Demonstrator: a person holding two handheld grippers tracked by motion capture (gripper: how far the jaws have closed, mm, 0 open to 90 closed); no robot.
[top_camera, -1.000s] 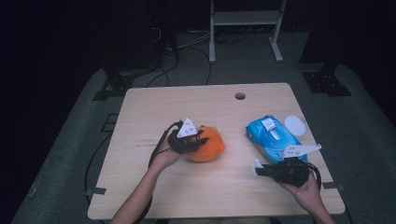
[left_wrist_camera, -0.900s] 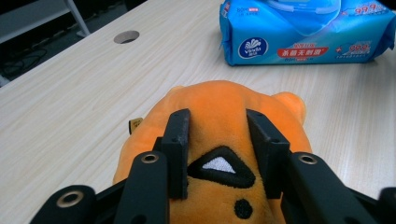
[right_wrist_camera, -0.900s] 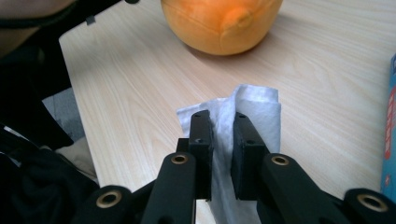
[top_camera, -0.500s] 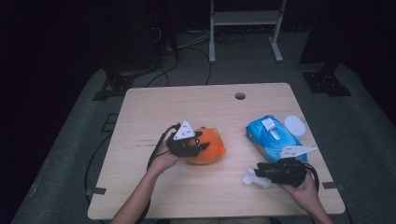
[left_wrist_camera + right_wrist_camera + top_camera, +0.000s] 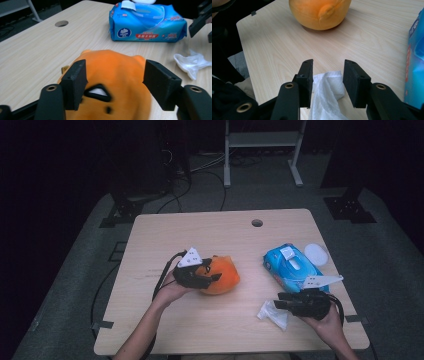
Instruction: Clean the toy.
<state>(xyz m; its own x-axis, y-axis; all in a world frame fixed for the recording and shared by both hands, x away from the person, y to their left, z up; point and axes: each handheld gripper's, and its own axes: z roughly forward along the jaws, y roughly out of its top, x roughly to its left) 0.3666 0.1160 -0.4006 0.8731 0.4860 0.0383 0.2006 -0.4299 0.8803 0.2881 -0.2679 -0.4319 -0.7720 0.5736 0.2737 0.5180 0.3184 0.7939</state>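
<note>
- The left gripper sits at the orange plush toy, left of the table's middle. In the left gripper view its jaws straddle the toy; they have just been opening, and the pads now seem to stand a little clear of the plush, so I judge it a loosened grip, no longer a squeeze.
- The toy rests on the wooden table, so to my eye nothing needs supporting. A steady left hand would keep it from rolling toward the wipe.
- The white wipe lies crumpled on the table near the front edge, between the toy and the right gripper, well apart from the toy.
- In the right gripper view the wipe lies between the jaws, which have just been opening. The pads stand apart from it on both sides, so the wipe is let go.
- To do this step well, I would lift the right gripper straight up and back so the soft tissue does not cling to a pad and drag.
- The blue wipes pack lies just beyond the right gripper, its flap open, with a white lid beside it. The retreat should steer clear of both.
</note>
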